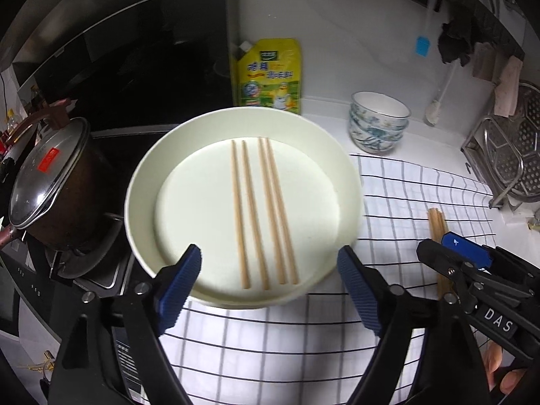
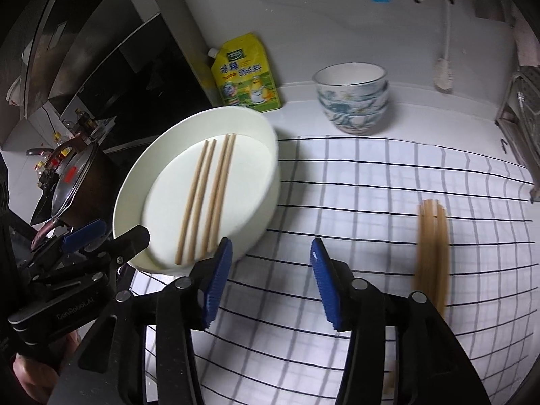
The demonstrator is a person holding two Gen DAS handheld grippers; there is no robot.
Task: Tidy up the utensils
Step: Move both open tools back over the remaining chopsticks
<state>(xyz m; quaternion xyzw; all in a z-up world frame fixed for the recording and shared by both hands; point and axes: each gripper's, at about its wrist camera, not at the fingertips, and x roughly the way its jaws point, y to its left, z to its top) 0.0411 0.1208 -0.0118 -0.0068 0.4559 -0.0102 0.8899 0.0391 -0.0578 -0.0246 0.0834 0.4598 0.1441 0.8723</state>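
Observation:
A round white tray sits at the left of a checked cloth and holds several wooden chopsticks laid side by side. A loose bundle of chopsticks lies on the cloth to the right. My left gripper is open and empty, its jaws spread at the tray's near rim. My right gripper is open and empty above the cloth, between the tray and the bundle. It also shows in the left wrist view.
A checked cloth covers the counter. Stacked patterned bowls and a yellow pouch stand at the back. A lidded pot sits on the stove at left. A metal rack stands at right.

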